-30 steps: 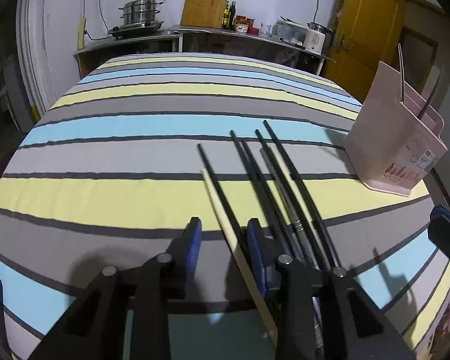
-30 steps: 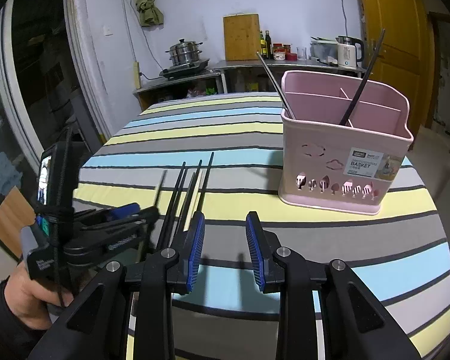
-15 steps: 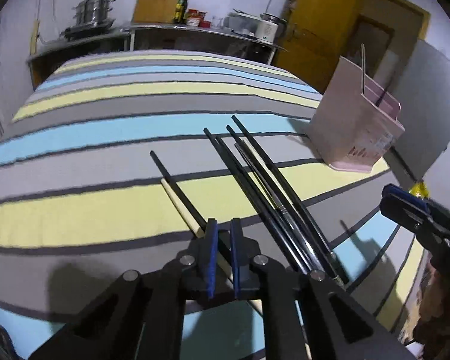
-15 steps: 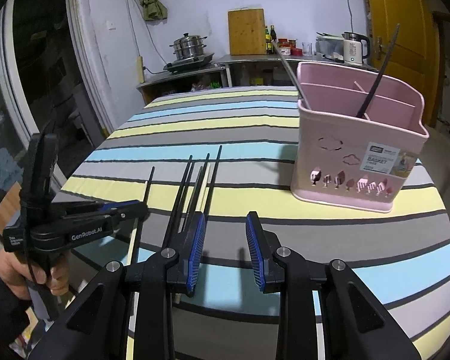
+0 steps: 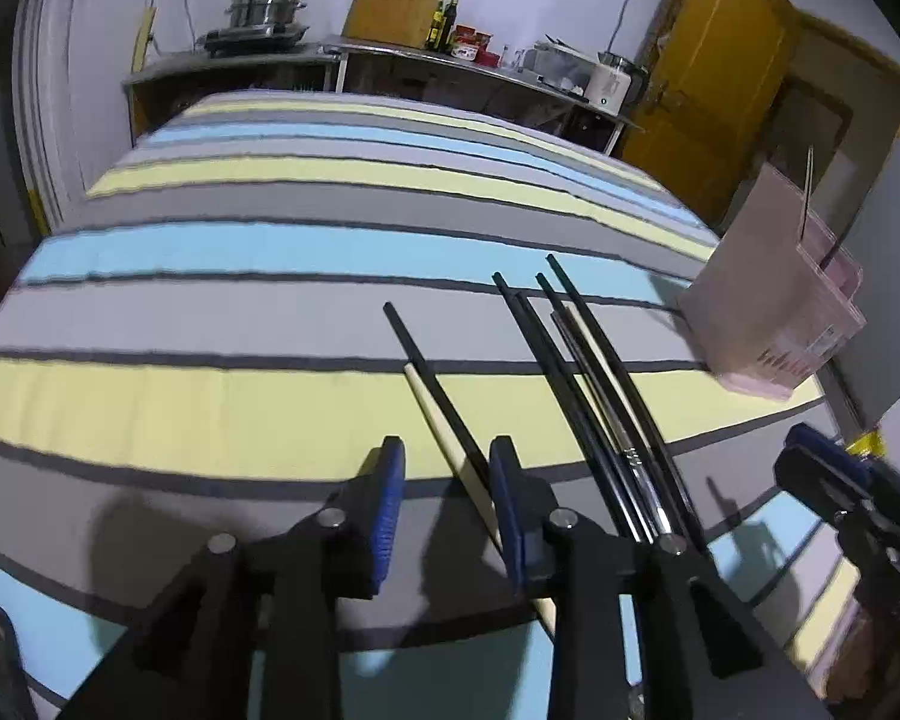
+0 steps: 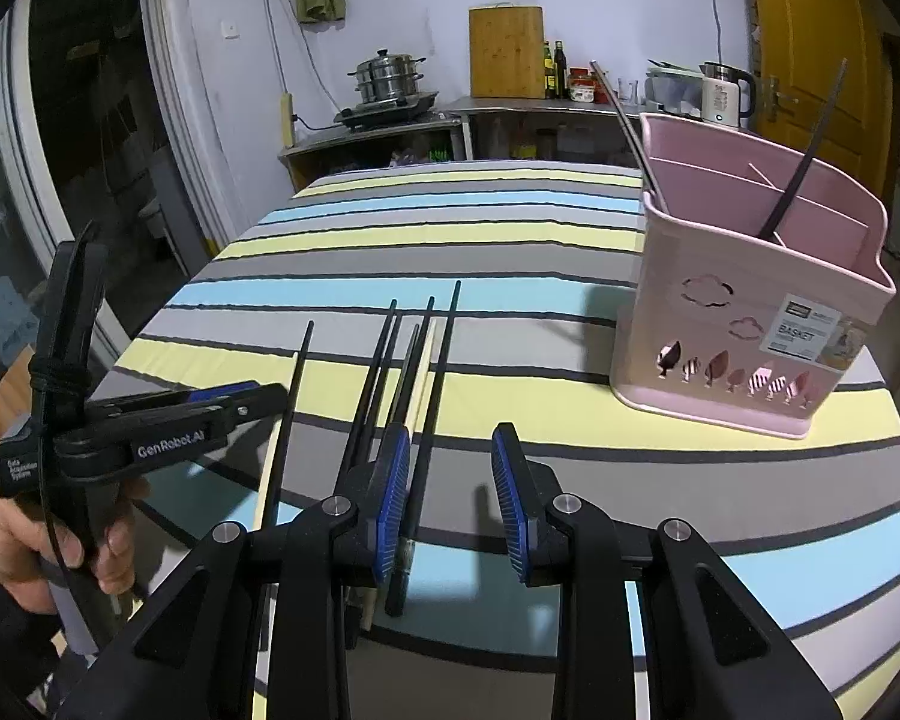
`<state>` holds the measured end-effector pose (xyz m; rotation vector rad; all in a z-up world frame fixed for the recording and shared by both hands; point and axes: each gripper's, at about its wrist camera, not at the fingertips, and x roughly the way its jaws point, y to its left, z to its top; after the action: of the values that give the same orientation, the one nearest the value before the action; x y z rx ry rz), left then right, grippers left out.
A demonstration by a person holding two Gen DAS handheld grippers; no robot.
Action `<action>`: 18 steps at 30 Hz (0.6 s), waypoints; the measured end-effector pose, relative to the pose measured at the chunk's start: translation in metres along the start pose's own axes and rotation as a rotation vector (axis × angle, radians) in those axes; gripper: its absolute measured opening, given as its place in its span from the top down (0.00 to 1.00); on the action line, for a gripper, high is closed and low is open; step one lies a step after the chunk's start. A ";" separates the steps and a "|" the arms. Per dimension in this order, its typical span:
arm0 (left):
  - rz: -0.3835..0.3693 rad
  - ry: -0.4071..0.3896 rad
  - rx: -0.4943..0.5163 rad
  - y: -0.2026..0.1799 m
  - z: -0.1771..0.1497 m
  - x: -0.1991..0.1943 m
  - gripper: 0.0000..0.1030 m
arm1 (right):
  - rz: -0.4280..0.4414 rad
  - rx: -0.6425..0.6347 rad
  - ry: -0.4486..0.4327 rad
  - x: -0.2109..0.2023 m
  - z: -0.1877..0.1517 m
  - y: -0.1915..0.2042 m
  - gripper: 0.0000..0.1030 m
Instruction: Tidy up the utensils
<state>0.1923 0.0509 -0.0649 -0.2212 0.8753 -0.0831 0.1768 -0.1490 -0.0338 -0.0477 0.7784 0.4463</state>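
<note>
Left wrist view: left gripper (image 5: 447,501), jaws just reopened, straddles a pale chopstick (image 5: 450,456) and a black chopstick (image 5: 432,384) unclamped on the striped tablecloth (image 5: 210,324), while the right gripper (image 6: 447,495) gapes empty near the pink basket (image 6: 744,324).

Table (image 6: 510,228) wearing a striped cloth (image 5: 270,252) in grey, blue and yellow, black chopsticks (image 6: 384,372) lying bunched ahead of the right jaws' left pad, one pale chopstick (image 5: 444,432) running between the left jaws, pink utensil basket (image 6: 744,336) standing beyond, right.
</note>
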 end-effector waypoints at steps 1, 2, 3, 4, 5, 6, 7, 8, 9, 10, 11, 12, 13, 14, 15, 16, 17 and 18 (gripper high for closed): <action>0.023 -0.003 0.012 -0.003 0.000 0.001 0.70 | 0.000 -0.003 0.001 0.000 0.001 0.001 0.71; 0.036 -0.005 0.012 -0.004 0.001 0.002 0.69 | 0.001 -0.005 0.002 0.001 0.001 0.002 0.71; 0.042 -0.006 0.007 -0.003 0.001 0.001 0.69 | 0.003 -0.007 0.002 0.001 0.002 0.003 0.71; 0.045 -0.009 -0.001 -0.002 0.002 0.001 0.69 | 0.004 -0.008 0.002 0.000 0.001 0.003 0.71; 0.053 -0.014 -0.011 0.000 0.001 0.000 0.69 | 0.003 -0.012 0.002 0.000 0.001 0.003 0.71; 0.055 -0.018 -0.018 0.004 0.000 -0.001 0.69 | 0.002 -0.013 0.001 0.000 0.001 0.003 0.71; 0.056 -0.025 -0.030 0.007 0.000 -0.002 0.69 | 0.001 -0.013 0.001 0.000 0.001 0.002 0.71; 0.056 -0.028 -0.041 0.010 -0.001 -0.002 0.69 | 0.001 -0.010 0.003 0.000 0.000 0.001 0.71; 0.056 -0.030 -0.039 0.010 0.000 -0.002 0.69 | 0.002 -0.004 0.005 0.001 0.000 -0.001 0.71; 0.065 -0.029 -0.032 0.009 0.000 -0.002 0.69 | 0.003 -0.001 0.007 0.001 0.000 -0.002 0.71; 0.077 -0.027 -0.022 0.008 0.001 -0.001 0.69 | 0.003 0.002 0.008 0.002 0.000 -0.003 0.71; 0.091 -0.026 -0.010 0.005 0.002 0.000 0.68 | 0.004 0.003 0.009 0.003 0.000 -0.003 0.71; 0.108 -0.025 0.003 0.002 0.003 0.002 0.68 | 0.005 0.004 0.010 0.003 0.000 -0.003 0.71; 0.123 -0.022 0.006 0.003 0.005 0.002 0.66 | 0.005 0.003 0.010 0.003 0.000 -0.003 0.71; 0.136 -0.020 0.000 0.003 0.007 0.003 0.62 | 0.006 0.002 0.007 0.002 0.000 -0.002 0.71; 0.148 -0.016 -0.008 0.003 0.008 0.005 0.62 | 0.005 0.002 0.006 0.003 0.000 -0.002 0.71; 0.158 -0.013 -0.009 0.002 0.010 0.006 0.61 | 0.004 0.002 0.004 0.002 0.000 -0.003 0.71; 0.169 -0.010 -0.005 0.000 0.011 0.007 0.60 | 0.004 0.004 0.003 0.002 0.000 -0.003 0.71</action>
<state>0.2052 0.0514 -0.0636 -0.1513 0.8816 0.0773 0.1795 -0.1513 -0.0354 -0.0433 0.7819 0.4490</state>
